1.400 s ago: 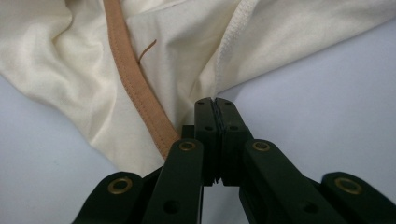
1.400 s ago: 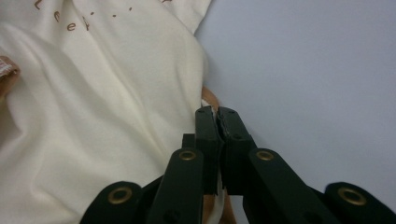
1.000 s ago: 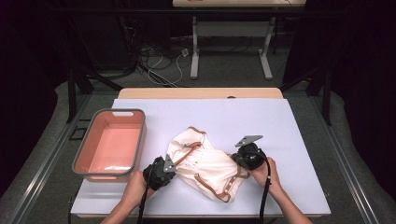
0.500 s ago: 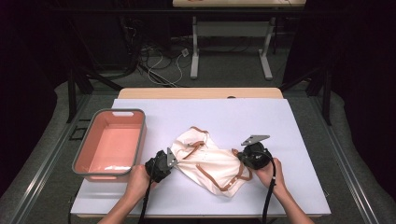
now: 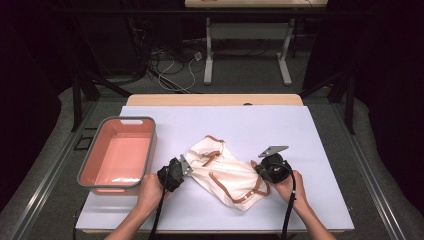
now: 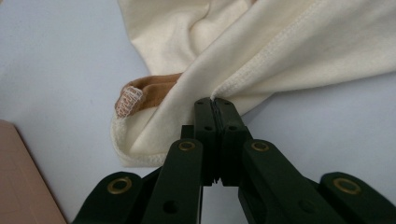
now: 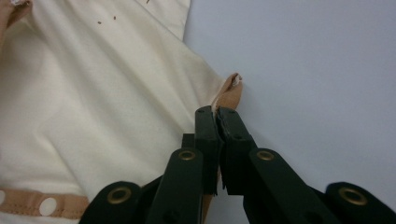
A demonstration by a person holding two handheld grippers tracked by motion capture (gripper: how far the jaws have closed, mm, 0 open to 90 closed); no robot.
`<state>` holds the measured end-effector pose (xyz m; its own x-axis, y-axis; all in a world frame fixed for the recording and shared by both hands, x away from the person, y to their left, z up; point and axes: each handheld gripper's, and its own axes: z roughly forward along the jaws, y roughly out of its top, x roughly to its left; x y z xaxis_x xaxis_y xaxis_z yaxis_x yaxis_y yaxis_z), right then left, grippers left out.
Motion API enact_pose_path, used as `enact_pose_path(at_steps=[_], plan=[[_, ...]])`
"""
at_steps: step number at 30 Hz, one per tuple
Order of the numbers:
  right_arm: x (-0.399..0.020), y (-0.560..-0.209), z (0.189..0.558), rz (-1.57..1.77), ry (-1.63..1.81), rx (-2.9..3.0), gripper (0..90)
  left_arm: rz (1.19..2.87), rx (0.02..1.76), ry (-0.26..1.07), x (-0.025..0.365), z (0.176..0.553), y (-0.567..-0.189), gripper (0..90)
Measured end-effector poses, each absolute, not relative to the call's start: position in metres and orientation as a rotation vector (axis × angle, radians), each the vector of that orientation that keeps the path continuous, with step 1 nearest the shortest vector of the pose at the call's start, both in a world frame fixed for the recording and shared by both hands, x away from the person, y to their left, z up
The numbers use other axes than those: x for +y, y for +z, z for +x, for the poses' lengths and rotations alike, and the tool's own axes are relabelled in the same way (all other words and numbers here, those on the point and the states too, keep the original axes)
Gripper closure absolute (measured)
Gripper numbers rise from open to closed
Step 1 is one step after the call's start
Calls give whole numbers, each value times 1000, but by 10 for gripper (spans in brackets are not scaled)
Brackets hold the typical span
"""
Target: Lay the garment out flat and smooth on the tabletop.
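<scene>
Toward the near edge of the white table (image 5: 320, 130), mid-width, lies the cream garment (image 5: 227, 172) with tan trim, crumpled. Pink bin (image 5: 117, 152) sits at the left edge, just beside the left gripper (image 5: 183, 166); bare surface runs behind the garment to the far edge and out to the right edge. Left gripper's jaws are pressed together on a stitched cream hem; right gripper (image 5: 261, 169) pinches a tan-trimmed corner. Both forearms enter from the near edge, grippers pointing inward at the cloth.
</scene>
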<state>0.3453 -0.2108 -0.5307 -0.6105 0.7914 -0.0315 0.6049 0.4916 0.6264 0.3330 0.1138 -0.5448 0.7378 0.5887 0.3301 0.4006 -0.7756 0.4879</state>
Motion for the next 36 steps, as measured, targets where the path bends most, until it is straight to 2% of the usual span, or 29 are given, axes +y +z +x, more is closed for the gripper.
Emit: enact_pose_path(at_steps=[4, 7, 10, 13, 16, 19, 30, 34, 36], plan=[[-211, -534, 347, 1175, 832, 2427, 816, 2551, 754, 645, 112, 327, -544, 864], [-212, -533, 348, 1175, 867, 2420, 730, 2553, 738, 606, 111, 321, -540, 765], [-214, -531, 349, 1175, 898, 2428, 631, 2539, 736, 566, 108, 314, -537, 558], [-212, -531, 349, 1192, 926, 2417, 518, 2490, 726, 500, 104, 308, -532, 425], [-211, -533, 351, 1189, 949, 2408, 436, 2419, 706, 398, 100, 307, -528, 364], [-209, -532, 351, 1207, 951, 2415, 397, 2382, 701, 359, 94, 309, -526, 320], [-207, -533, 354, 1195, 932, 2422, 370, 2404, 674, 233, 66, 318, -541, 270], [-207, -534, 354, 1210, 935, 2409, 370, 2423, 684, 265, 60, 319, -548, 357], [-207, -534, 354, 1202, 933, 2410, 370, 2416, 672, 235, 61, 319, -548, 444]])
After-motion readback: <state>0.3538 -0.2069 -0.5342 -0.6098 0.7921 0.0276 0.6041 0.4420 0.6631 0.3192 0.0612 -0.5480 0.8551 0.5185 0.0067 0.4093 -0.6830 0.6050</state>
